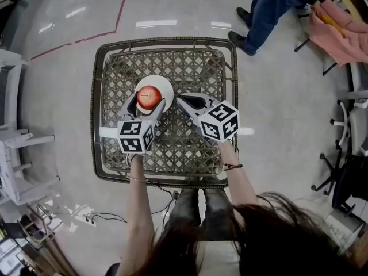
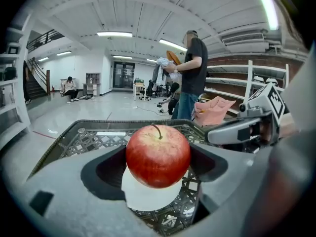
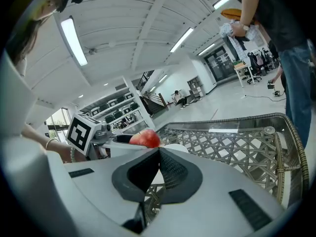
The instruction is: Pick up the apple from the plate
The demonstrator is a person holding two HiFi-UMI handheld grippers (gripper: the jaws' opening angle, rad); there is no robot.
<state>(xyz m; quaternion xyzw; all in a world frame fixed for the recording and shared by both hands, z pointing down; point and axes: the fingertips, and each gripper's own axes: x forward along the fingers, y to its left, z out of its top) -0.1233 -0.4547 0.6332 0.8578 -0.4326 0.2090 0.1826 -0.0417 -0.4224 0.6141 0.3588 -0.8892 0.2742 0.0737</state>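
A red apple [image 1: 150, 97] sits between the jaws of my left gripper [image 1: 149, 100], which is shut on it, directly over a small white plate [image 1: 165, 85]. In the left gripper view the apple [image 2: 158, 155] fills the gap between both jaws, with the plate [image 2: 147, 199] showing just beneath it. Whether the apple still touches the plate I cannot tell. My right gripper [image 1: 180, 100] is shut and holds nothing, its tip just right of the plate. The right gripper view shows its closed tips [image 3: 159, 150] with the apple [image 3: 146, 139] beyond them to the left.
The plate rests on a square wicker table [image 1: 172, 65] with a dark metal rim. A person [image 1: 265, 10] stands beyond the table's far right corner. Chairs with pink cloth [image 1: 339, 33] are at the right, and white shelving [image 1: 12, 125] is at the left.
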